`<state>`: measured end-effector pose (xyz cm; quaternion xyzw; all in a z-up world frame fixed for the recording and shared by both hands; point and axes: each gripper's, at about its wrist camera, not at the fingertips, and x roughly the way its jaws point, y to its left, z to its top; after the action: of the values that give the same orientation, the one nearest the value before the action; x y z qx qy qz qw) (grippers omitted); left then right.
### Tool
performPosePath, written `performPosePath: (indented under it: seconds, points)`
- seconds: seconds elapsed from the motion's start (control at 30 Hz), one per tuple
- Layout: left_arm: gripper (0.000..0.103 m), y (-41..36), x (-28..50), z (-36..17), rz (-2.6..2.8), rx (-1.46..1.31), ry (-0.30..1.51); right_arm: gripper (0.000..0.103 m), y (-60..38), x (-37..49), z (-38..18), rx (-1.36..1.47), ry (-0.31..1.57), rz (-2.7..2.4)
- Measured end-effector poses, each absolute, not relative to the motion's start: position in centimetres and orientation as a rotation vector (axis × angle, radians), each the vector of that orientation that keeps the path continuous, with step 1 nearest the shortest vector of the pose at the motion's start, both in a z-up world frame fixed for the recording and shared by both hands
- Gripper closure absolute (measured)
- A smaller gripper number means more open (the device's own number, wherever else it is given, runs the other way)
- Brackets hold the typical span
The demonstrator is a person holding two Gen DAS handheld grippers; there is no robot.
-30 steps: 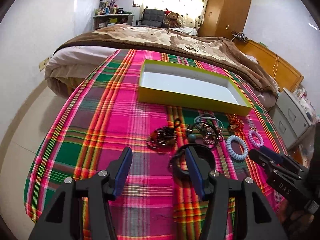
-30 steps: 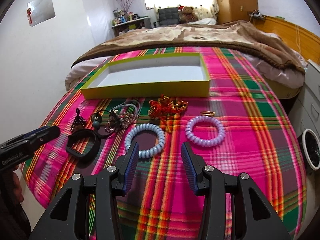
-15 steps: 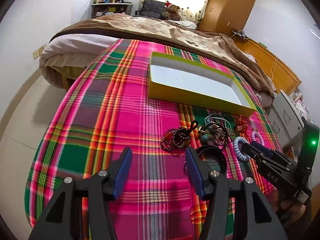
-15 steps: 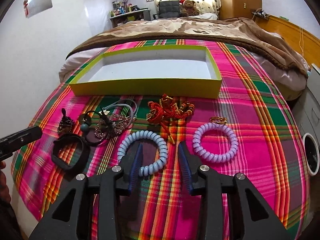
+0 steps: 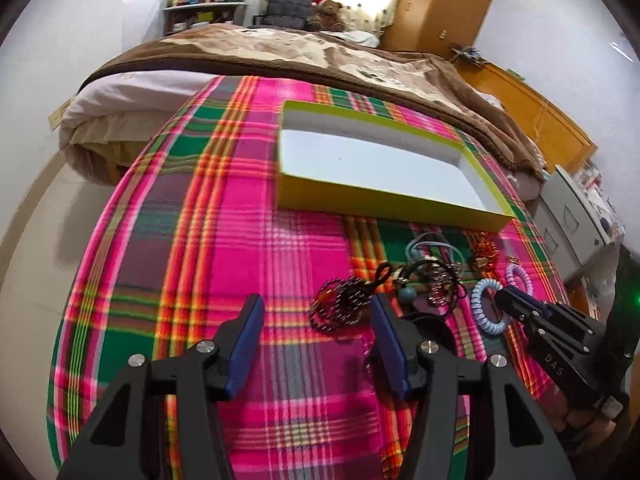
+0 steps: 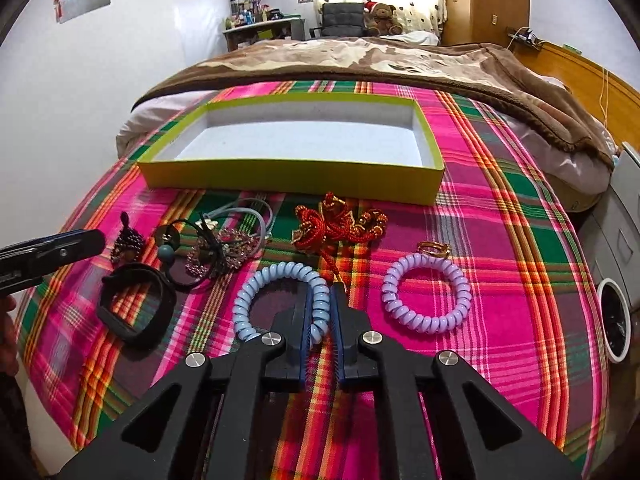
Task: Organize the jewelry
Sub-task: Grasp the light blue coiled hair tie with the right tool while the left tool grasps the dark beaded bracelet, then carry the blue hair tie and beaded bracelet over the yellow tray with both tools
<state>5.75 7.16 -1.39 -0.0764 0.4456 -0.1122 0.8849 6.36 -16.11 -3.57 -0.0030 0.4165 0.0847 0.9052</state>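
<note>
The right tongs (image 6: 321, 312), wide a second ago, have just closed onto the blue spiral band (image 6: 280, 300); left tongs (image 5: 316, 344) gape wide.

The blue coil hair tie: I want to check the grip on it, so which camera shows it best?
The right wrist view. There the blue coil hair tie lies close and whole, its right side pinched in the right gripper. The left wrist view shows it small near the edge, the gripper covering part of it.

Both grippers are matte black plastic: the left gripper (image 5: 316, 344) and right gripper (image 6: 321, 332) each carry blue ribbed pads (image 5: 245, 344) and round silver screws (image 6: 272, 338) on angular linkage arms. White lettering marks one body at 4 o'clock.
</note>
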Motion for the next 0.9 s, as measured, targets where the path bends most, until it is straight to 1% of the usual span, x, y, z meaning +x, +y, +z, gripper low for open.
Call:
performPosePath:
  seconds: [0.2,0.43,0.53,0.57,0.67,0.77,0.9]
  points:
    - [0.046,5.6,6.5,-1.8,-0.279,-0.074,0.949,0.094,-17.2,5.6,-2.0,0.043,0.813,0.180]
    - [0.046,4.9,7.7,-2.9,-0.249,-0.042,0.967,0.094,-18.2,5.5,-0.7,0.073,0.787,0.163]
    - [0.049,4.8,7.9,-2.7,-0.250,-0.053,0.968,0.094,-18.4,5.6,-0.4,0.071,0.779,0.158]
    - [0.053,4.7,8.0,-2.8,-0.249,-0.052,0.970,0.094,-18.4,5.7,-0.3,0.073,0.776,0.158]
    - [0.069,4.3,8.0,-2.8,-0.252,-0.025,0.968,0.094,-18.5,6.0,-0.3,0.077,0.776,0.157]
    - [0.073,4.4,7.9,-2.8,-0.261,-0.031,0.965,0.094,-18.6,6.1,-0.2,0.079,0.775,0.157]
    - [0.075,4.6,7.8,-2.6,-0.254,-0.033,0.964,0.094,-18.8,6.5,-0.3,0.085,0.777,0.152]
